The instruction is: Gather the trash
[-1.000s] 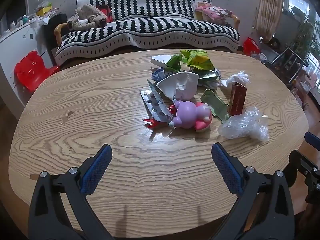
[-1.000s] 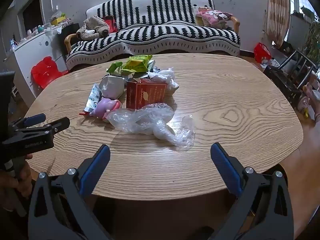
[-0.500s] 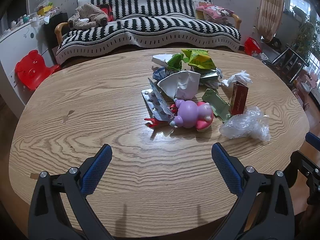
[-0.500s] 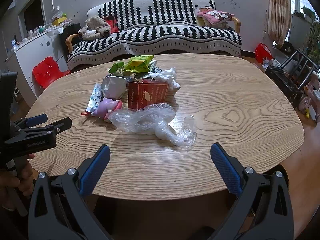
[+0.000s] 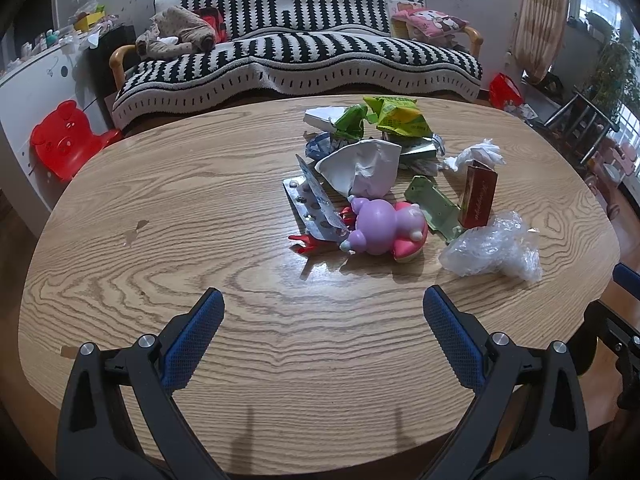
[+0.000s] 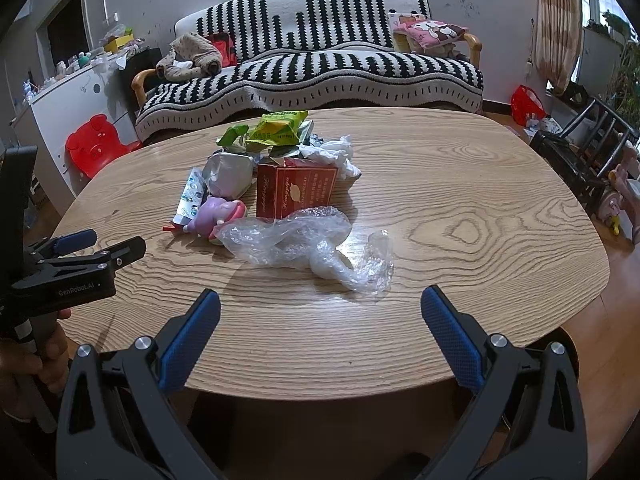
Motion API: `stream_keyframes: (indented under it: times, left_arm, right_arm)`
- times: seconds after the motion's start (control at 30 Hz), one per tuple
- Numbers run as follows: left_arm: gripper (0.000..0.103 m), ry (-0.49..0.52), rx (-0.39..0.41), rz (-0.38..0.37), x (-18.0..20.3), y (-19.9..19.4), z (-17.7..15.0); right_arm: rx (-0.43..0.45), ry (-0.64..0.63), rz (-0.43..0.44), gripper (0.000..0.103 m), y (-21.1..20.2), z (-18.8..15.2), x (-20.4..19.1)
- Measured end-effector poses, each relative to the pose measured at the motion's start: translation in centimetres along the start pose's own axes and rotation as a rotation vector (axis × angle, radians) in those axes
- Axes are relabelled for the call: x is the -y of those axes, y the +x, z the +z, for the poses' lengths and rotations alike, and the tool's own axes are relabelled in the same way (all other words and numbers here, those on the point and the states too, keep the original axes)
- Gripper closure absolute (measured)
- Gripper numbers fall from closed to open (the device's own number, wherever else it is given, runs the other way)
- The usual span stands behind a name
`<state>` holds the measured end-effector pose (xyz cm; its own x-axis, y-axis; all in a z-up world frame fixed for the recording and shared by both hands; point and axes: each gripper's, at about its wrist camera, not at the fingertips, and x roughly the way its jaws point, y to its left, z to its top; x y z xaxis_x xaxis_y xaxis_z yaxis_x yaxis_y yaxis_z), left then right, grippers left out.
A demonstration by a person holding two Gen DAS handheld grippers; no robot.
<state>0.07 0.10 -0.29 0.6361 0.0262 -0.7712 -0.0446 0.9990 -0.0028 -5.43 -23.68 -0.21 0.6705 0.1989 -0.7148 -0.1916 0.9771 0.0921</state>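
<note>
Oval wooden table (image 5: 160,208) carries the trash heap toward its far half, at 12 to 1 o'clock in the left wrist view. Left gripper (image 5: 323,312) and right gripper (image 6: 320,308) both hover near the front edge, jaws wide, holding nothing. Clear plastic bag (image 6: 296,240) lies nearest the right gripper, touching the red carton (image 6: 296,192). Purple toy (image 5: 376,228) lies at the carton's 9 o'clock.

"GenRobot.AI" on left tool (image 6: 76,266)
</note>
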Motion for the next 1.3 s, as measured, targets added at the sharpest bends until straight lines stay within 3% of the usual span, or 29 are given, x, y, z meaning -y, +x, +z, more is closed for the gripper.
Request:
stream_keyframes:
  times: [1.3]
  left_arm:
    - [0.006,-0.003,-0.006,-0.001,-0.20,0.27,-0.34]
  right_arm:
    - [-0.010,-0.003,0.004,0.006,0.34,-0.38,-0.09]
